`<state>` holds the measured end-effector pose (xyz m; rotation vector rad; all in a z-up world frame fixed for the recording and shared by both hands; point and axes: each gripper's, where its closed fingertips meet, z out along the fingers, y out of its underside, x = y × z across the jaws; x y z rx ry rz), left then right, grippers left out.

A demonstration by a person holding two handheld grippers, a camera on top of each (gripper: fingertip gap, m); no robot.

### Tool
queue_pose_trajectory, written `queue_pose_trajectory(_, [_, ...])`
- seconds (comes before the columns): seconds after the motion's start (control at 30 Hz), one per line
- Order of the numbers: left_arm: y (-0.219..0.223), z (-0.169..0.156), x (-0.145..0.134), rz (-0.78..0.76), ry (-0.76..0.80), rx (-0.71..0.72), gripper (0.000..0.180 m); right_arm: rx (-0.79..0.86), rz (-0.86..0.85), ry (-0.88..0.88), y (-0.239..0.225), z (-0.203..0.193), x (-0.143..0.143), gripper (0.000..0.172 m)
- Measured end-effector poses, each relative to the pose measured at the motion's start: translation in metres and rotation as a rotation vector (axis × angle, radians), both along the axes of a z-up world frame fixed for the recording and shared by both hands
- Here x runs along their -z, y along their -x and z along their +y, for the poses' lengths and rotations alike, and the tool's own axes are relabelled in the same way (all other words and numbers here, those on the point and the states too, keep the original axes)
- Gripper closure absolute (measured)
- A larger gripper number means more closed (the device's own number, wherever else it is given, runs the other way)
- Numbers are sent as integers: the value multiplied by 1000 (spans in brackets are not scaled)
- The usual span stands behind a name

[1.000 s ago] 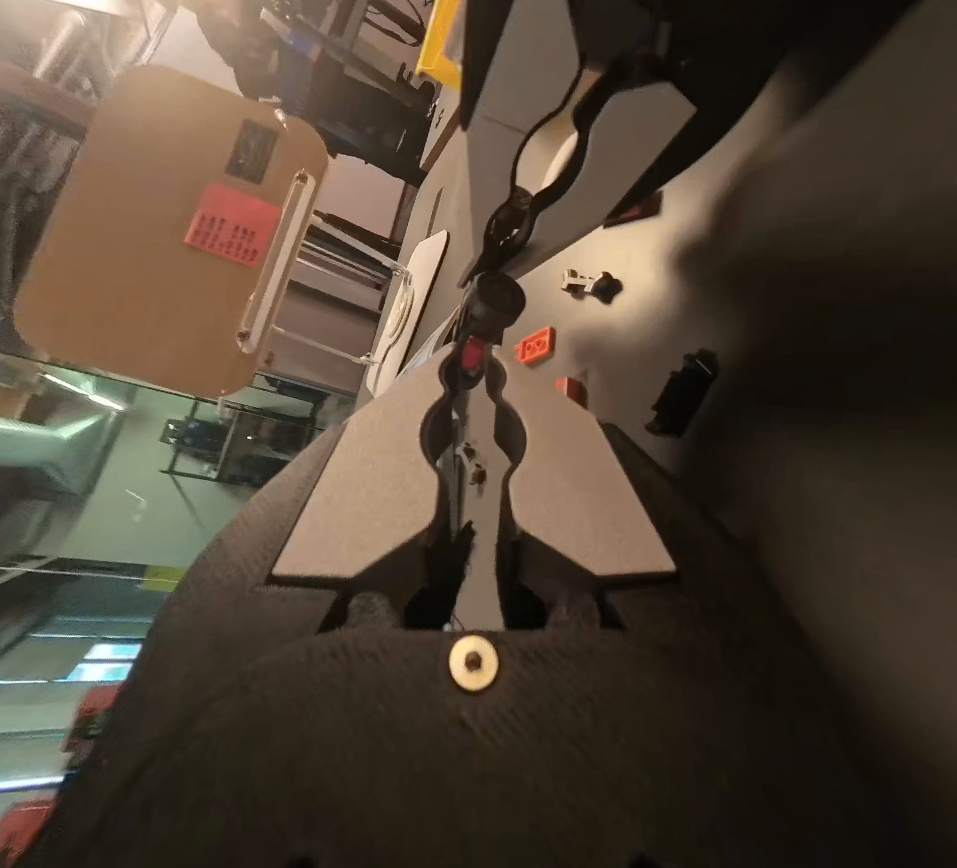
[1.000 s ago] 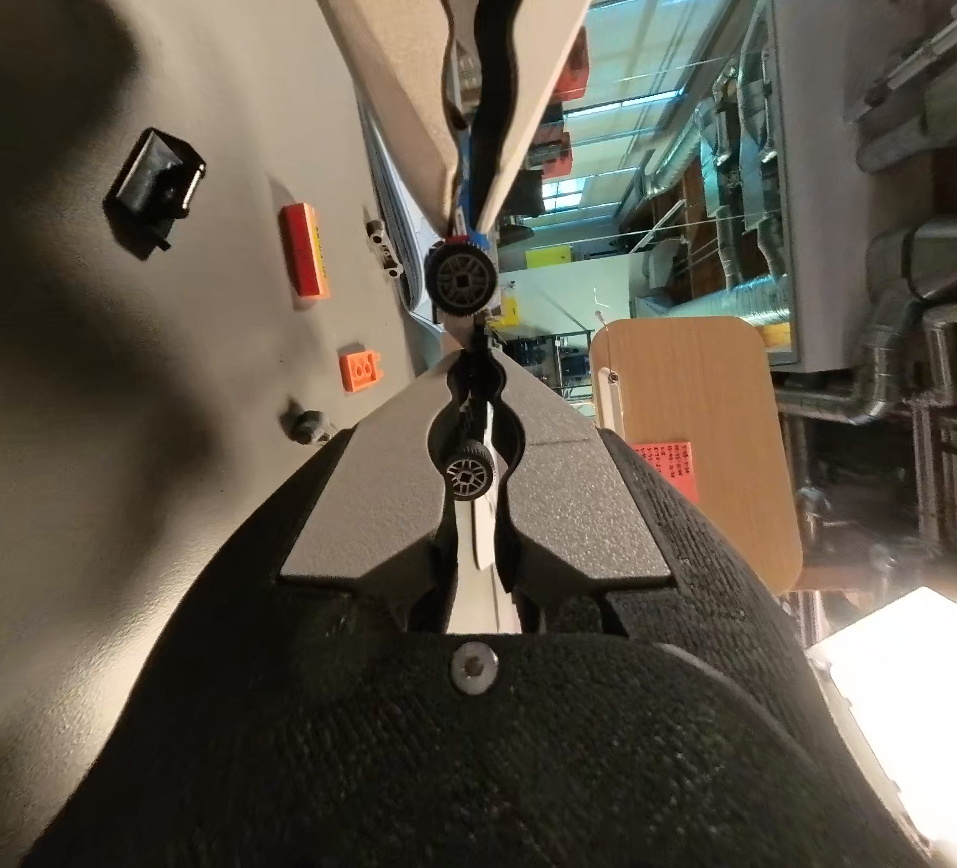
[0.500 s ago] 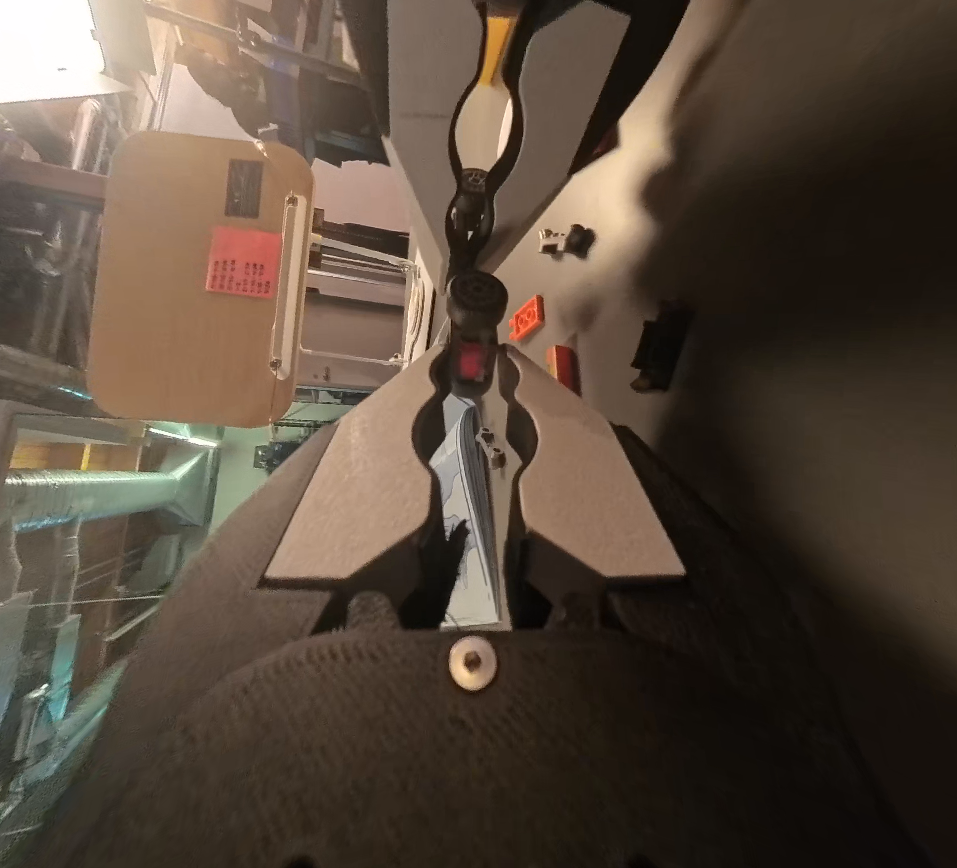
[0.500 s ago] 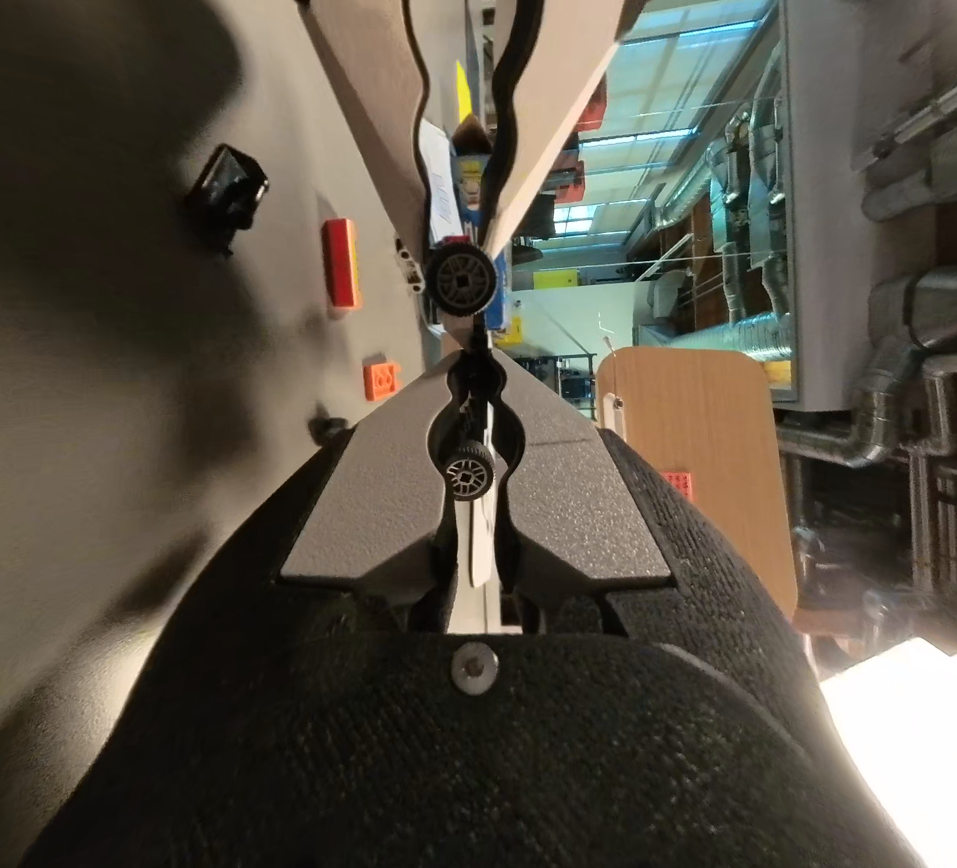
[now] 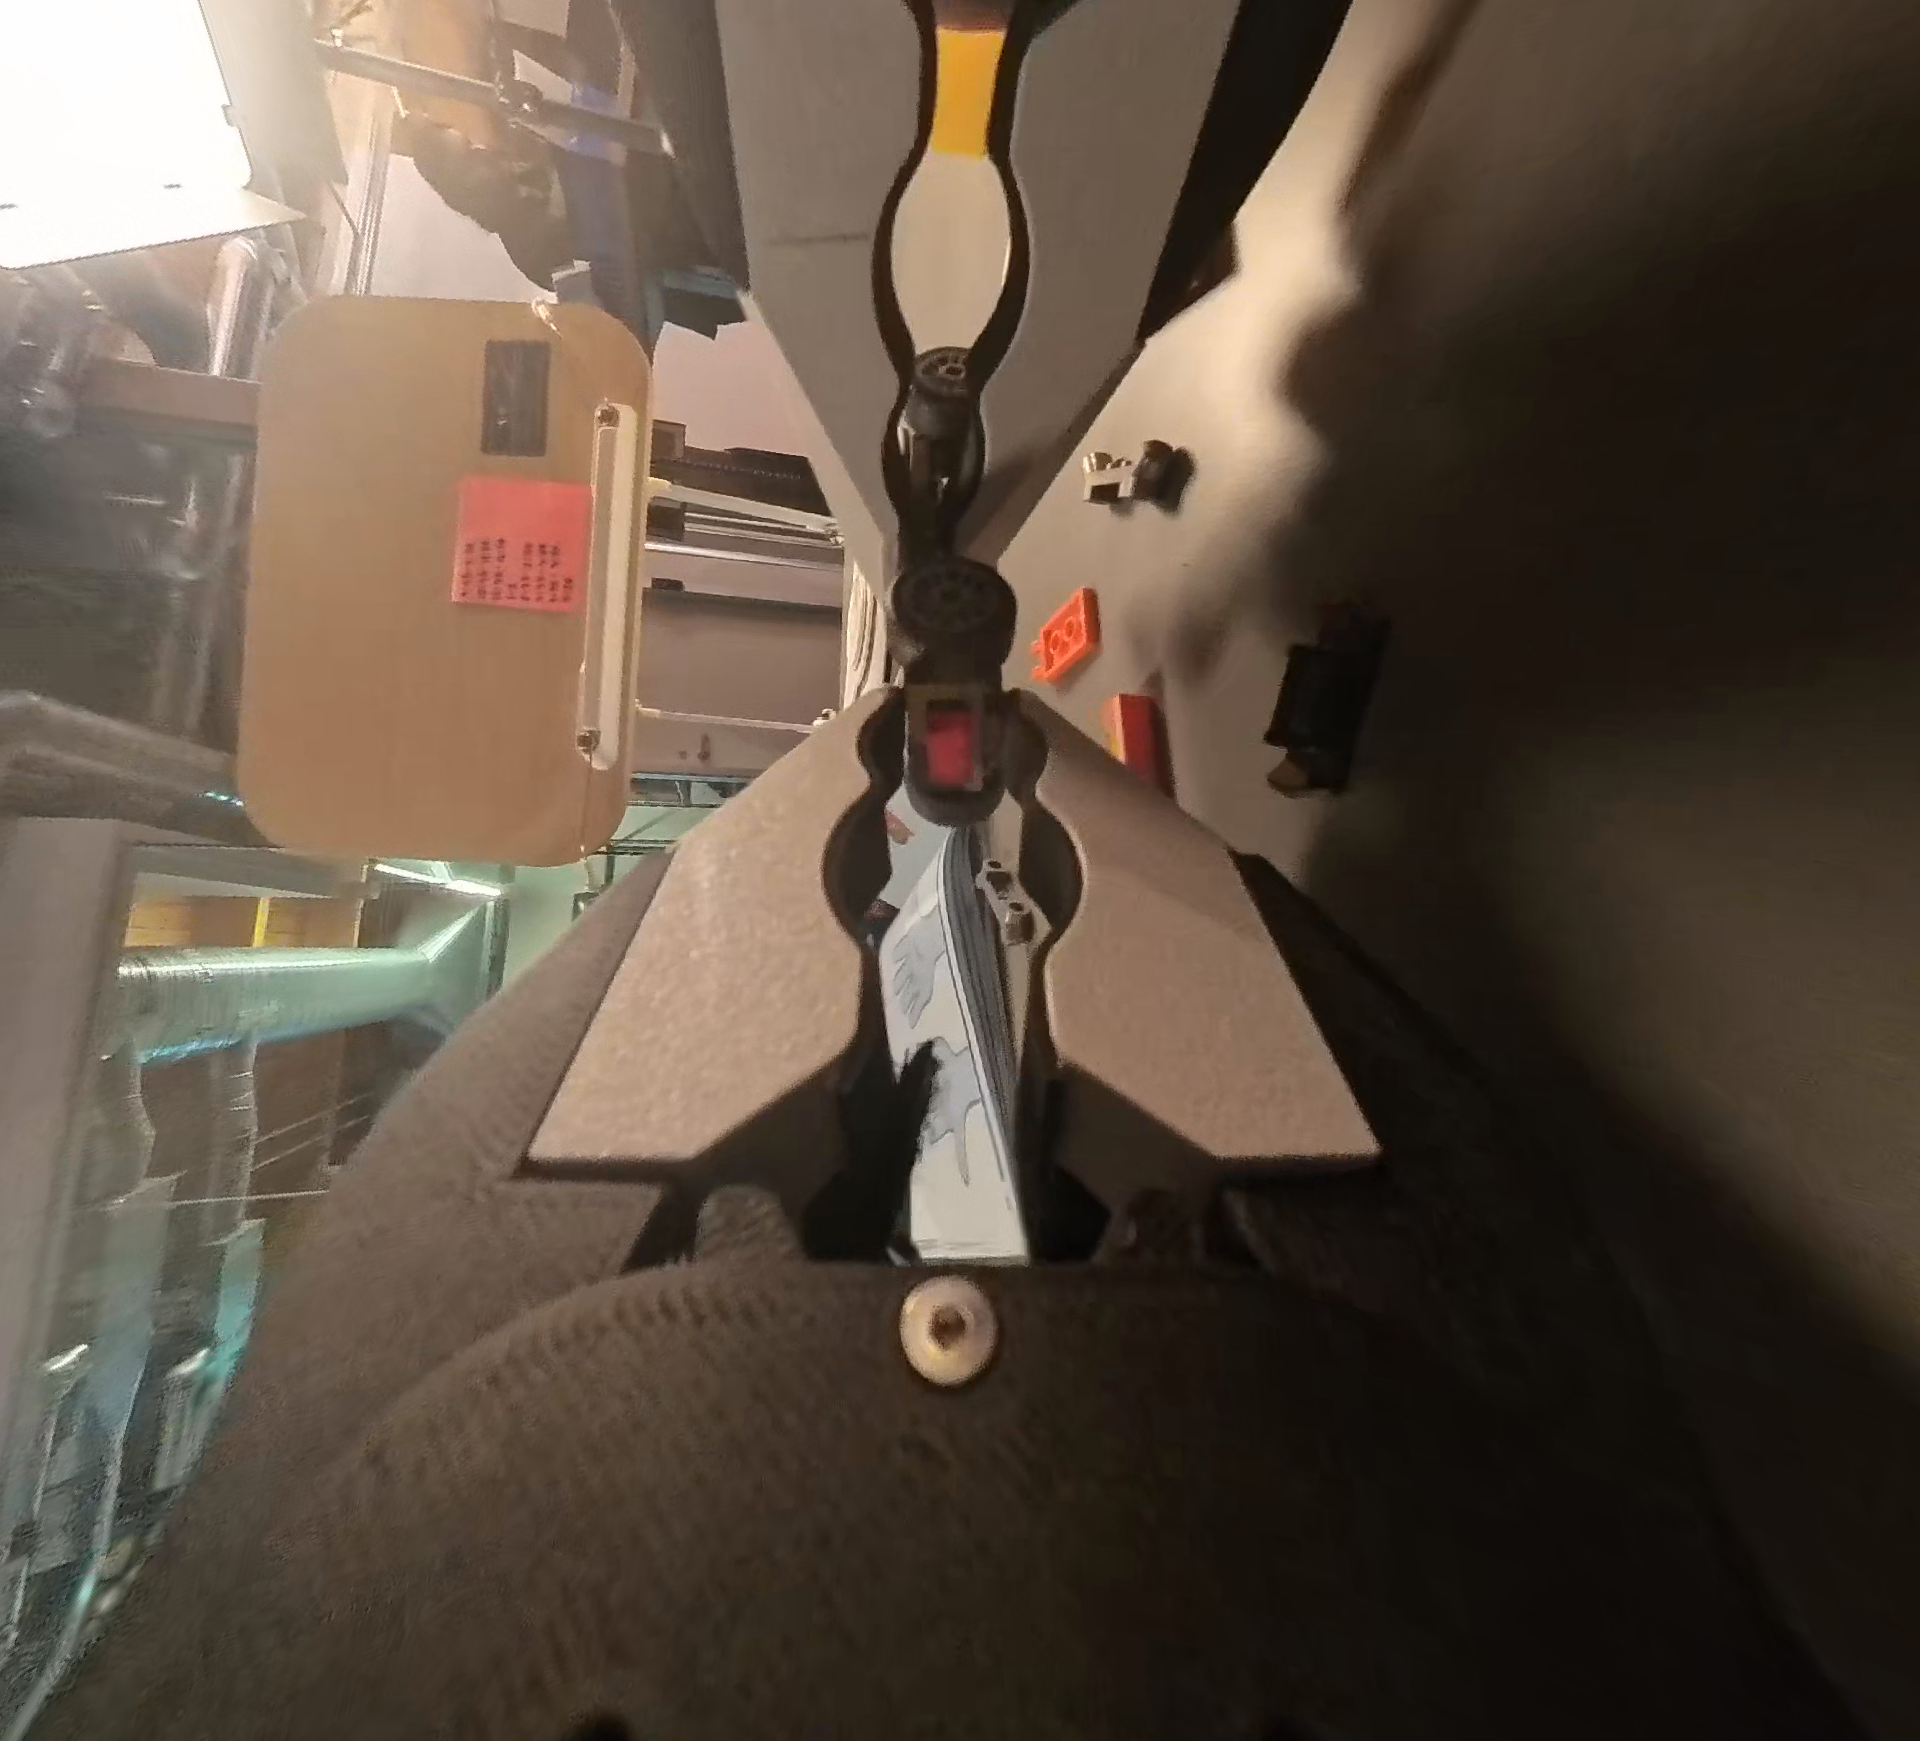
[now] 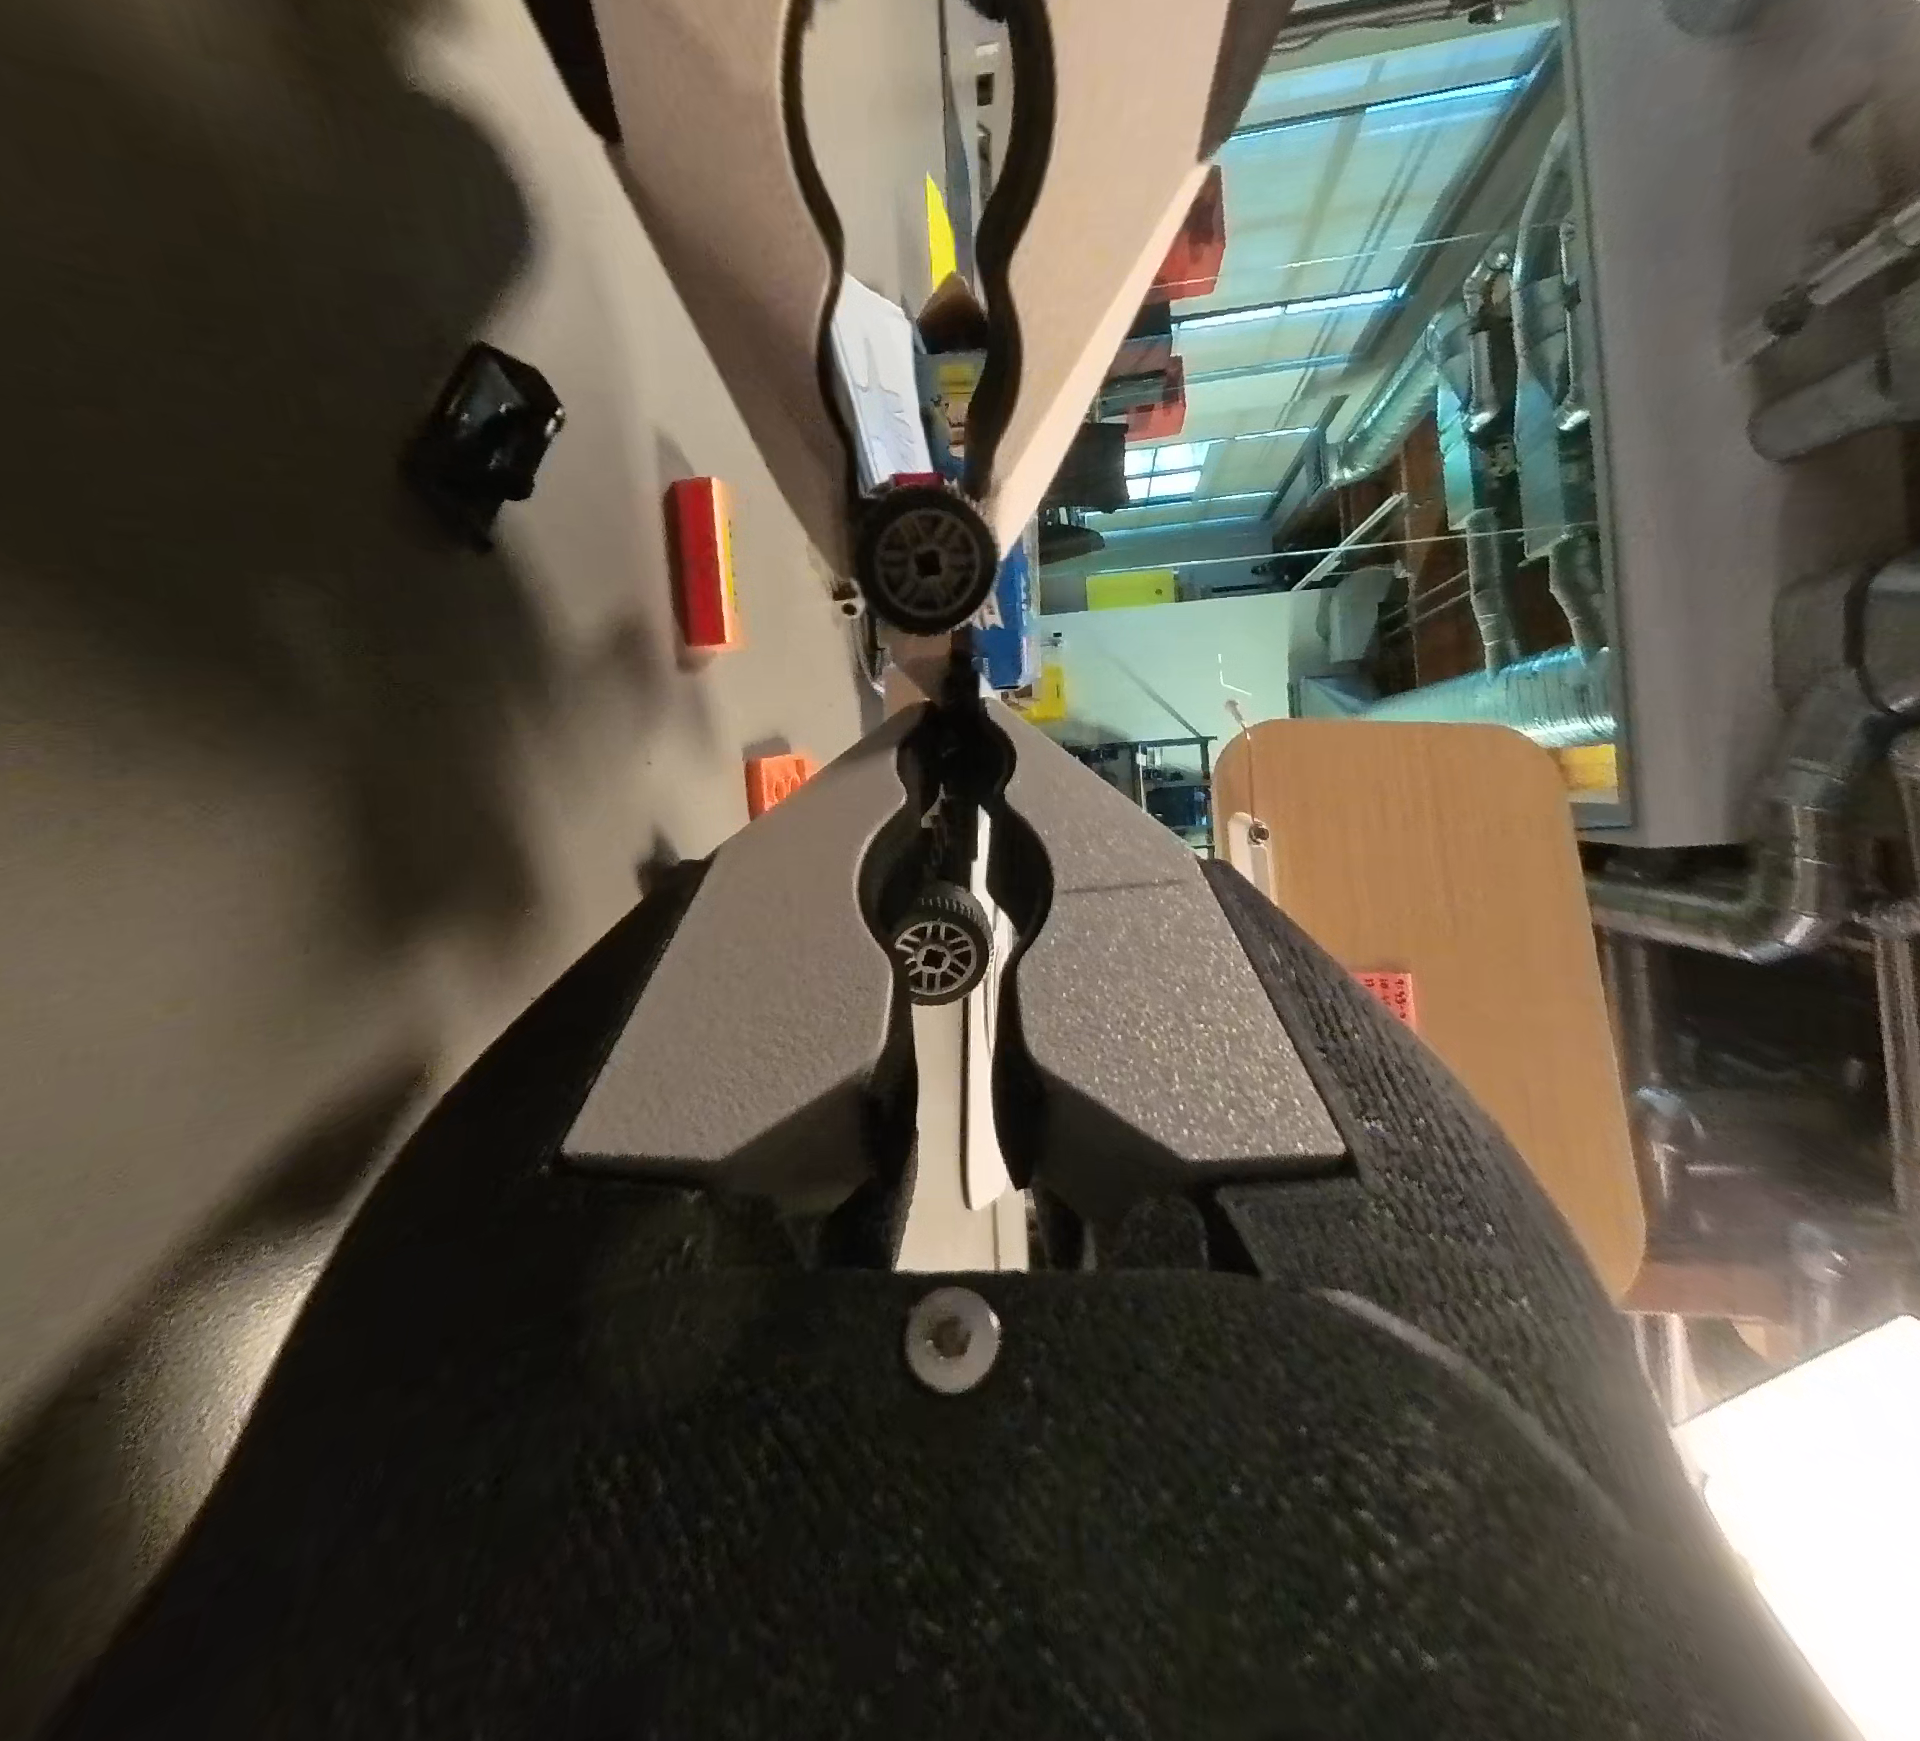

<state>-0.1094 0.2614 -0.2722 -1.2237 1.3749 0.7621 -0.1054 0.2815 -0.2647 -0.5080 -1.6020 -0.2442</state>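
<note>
The grey counter [image 6: 312,704] filled one side of both views, with both grippers tipped sideways above it and meeting tip to tip. Off its edge stood a light wooden board [image 5: 416,590] carrying a pink sticker [image 5: 517,545].

The right gripper [image 6: 951,735] had its fingers closed together on a thin black toy chassis [image 6: 956,787]. That chassis ran back between the fingers, with one small spoked wheel [image 6: 940,956] sitting in the hollow between them and a larger-looking spoked wheel [image 6: 925,564] out past the fingertips, at the tips of the other gripper.

The left gripper [image 5: 951,735] stood with its fingers a little apart, and a small dark piece with a red centre [image 5: 951,746] filled the space between the fingertips; it looked pressed on both sides, though the view was blurred. A black wheel [image 5: 951,616] sat just beyond those tips, in line with the right gripper coming from the far side.

Loose on the counter lay a black block [image 6: 488,434], a red brick with a yellow side [image 6: 704,564] near it, a flat orange plate [image 6: 779,782] close to the right gripper's finger, and a small grey and black part [image 5: 1132,476] farther off. A printed leaflet [image 5: 951,995] showed behind the left gripper's fingers.
</note>
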Motion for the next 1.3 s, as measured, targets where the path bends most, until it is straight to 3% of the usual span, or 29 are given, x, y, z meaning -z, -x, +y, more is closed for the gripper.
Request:
queue_pose_trajectory(0.23, [1,2,-3,-79,60,-33,164,-1,39,24,0,2,-3,168])
queue_pose_trajectory(0.4, [-5,2,-5,-131,72,-31,164,11,11,54,6,3,5,136])
queue_pose_trajectory(0.6, [-22,-4,-7,-115,25,34,164,103,9,27,0,16,4,157])
queue_pose_trajectory(0.7, [-23,-4,-7,-122,18,51,163,120,4,15,-1,18,4,160])
queue_pose_trajectory(0.8, [-26,-8,-14,-260,71,75,146,152,25,34,-4,25,1,160])
queue_pose_trajectory(0.9, [-27,-7,-29,-511,150,68,142,183,77,29,-8,31,-8,160])
queue_pose_trajectory(1.1, [-31,-6,-42,-938,353,97,161,207,112,5,-11,35,-15,160])
queue_pose_trajectory(1.3, [-24,-4,-41,-1066,463,86,163,210,139,3,-13,36,-20,160])
